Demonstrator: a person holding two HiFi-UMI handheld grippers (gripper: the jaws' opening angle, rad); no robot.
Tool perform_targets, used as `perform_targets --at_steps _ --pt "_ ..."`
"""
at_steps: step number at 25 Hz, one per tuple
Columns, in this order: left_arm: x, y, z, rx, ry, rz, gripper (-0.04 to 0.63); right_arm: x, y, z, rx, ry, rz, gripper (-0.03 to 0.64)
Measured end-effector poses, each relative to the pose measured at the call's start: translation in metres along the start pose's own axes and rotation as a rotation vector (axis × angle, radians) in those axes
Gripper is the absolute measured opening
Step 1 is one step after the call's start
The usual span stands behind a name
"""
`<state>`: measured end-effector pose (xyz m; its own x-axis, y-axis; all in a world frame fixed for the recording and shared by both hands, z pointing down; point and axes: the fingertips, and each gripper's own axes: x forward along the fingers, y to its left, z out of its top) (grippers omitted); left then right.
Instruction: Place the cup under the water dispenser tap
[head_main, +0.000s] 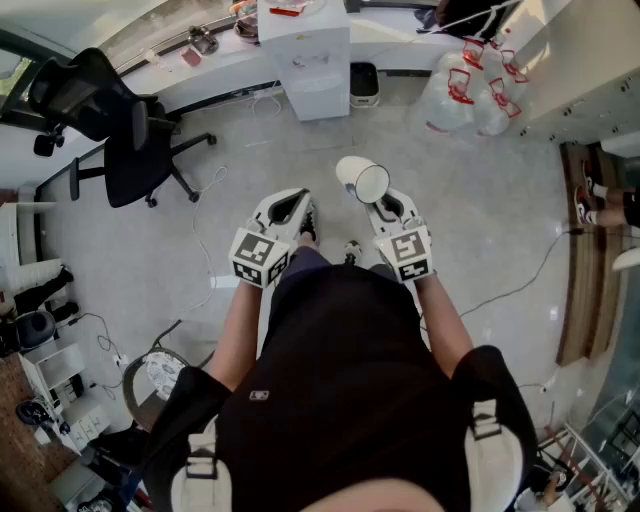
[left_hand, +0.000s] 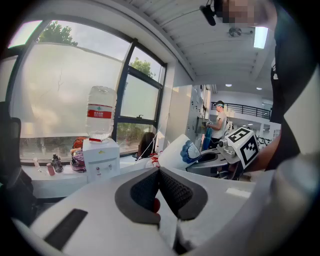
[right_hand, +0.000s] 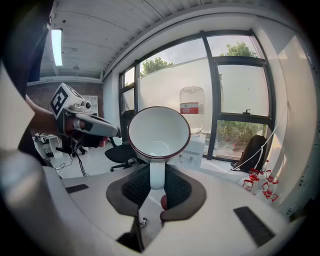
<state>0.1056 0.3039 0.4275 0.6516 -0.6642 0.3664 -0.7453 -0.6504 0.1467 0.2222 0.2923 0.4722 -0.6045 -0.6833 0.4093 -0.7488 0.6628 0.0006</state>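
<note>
The white water dispenser stands against the window wall. You are well short of it, with bare floor between. To its left and nearer you sits a black office chair. To its right a cluster of clear bottles lies on the floor.

Your 2 grippers are side by side, both aimed toward the dispenser and tipped a little down. The left gripper has its jaws pressed together on nothing. I judge it is simply parked, since 1 tool is enough for this carry.

The right gripper is clamped on the handle of the cup. Its pads squeeze that white strap from both sides, which keeps the cup's body clear ahead of the jaws.

The cup is in the air, well apart from the dispenser and not yet delivered. Its long axis runs roughly along the gripper's line, with the base toward the dispenser and the mouth back toward you, so it lies on its side. It will likely need turning upright on arrival.
</note>
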Motion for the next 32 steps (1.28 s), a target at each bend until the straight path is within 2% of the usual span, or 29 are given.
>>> perform_targets --at_steps 19,32 --pt "0.004 0.002 0.002 0.004 -0.01 0.005 -0.006 0.0 -0.002 0.01 -0.015 -0.015 -0.004 0.048" --pt "0.009 0.043 0.0 -0.033 -0.03 0.01 -0.006 0.035 -0.001 0.018 -0.047 0.028 -0.002 0.048"
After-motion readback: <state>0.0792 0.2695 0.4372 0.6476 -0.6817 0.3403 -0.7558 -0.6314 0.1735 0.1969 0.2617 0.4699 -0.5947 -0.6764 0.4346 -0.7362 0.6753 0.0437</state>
